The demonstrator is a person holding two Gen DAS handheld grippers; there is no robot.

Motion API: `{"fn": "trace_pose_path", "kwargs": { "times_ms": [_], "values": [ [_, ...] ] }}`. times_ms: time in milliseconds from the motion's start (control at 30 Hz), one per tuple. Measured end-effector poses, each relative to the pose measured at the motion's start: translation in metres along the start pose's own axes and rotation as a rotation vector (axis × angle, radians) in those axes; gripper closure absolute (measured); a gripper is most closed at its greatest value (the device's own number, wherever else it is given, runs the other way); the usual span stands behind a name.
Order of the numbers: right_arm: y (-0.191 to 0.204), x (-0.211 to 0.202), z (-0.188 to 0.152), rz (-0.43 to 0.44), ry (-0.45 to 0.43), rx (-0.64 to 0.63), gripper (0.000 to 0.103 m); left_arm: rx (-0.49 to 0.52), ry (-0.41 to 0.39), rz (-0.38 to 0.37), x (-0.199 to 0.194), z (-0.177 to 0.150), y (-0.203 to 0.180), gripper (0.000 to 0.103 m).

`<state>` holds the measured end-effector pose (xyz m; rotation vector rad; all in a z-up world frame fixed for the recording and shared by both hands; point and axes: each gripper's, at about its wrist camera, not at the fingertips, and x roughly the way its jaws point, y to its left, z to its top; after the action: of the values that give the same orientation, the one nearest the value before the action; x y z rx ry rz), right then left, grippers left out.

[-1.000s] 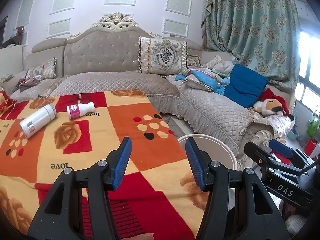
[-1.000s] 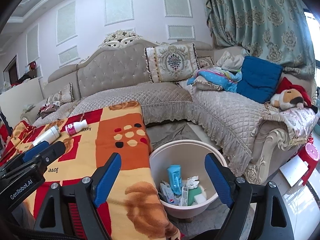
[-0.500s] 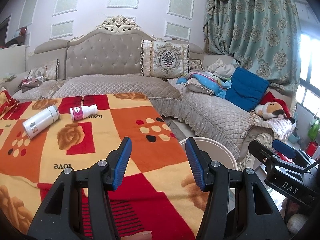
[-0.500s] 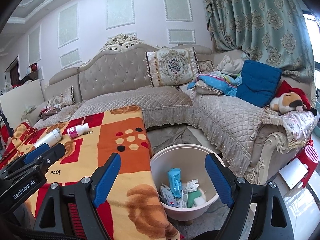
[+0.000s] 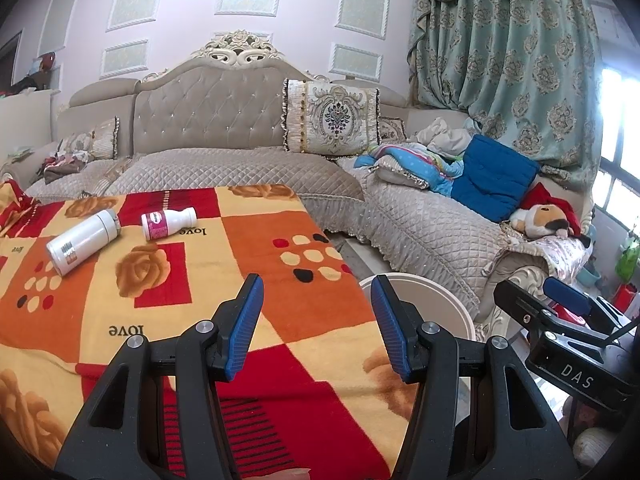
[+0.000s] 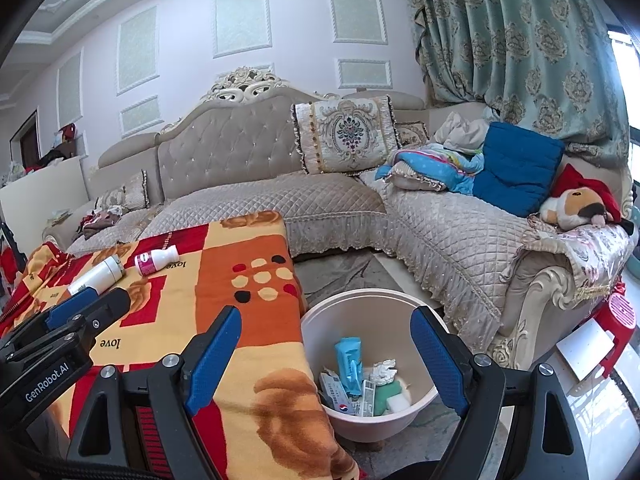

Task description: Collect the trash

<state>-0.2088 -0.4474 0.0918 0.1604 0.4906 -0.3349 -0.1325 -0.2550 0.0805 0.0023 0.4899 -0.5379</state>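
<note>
Two bottles lie on the patterned blanket [image 5: 248, 264] at its far left: a tall white one [image 5: 82, 240] and a small white one with a pink label [image 5: 168, 223]; both show again in the right wrist view, the tall white bottle [image 6: 96, 275] and the pink-labelled bottle [image 6: 155, 260]. A pale pink waste bin [image 6: 424, 308] stands on the floor beside the blanket with several wrappers and tissues [image 6: 360, 376] in it. My left gripper [image 5: 316, 328] hangs open above the blanket's near part with nothing between its fingers. My right gripper [image 6: 326, 364] stands wide open over the bin's near rim, empty.
A beige quilted corner sofa [image 6: 320, 200] wraps around the back and right, with cushions, a blue pillow [image 6: 516, 168], folded bedding and a plush toy [image 6: 576, 208]. A red stool [image 6: 616, 320] stands at the far right. Bare floor lies between blanket and sofa.
</note>
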Motion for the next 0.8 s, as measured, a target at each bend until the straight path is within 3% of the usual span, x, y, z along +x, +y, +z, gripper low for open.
{"fn": "trace_pose_path", "kwargs": {
  "times_ms": [800],
  "values": [
    [-0.0054,0.003,-0.0048,0.001,0.016,0.004,0.014,0.015,0.012,0.011,0.0038,-0.0033,-0.0001,0.049]
  ]
}}
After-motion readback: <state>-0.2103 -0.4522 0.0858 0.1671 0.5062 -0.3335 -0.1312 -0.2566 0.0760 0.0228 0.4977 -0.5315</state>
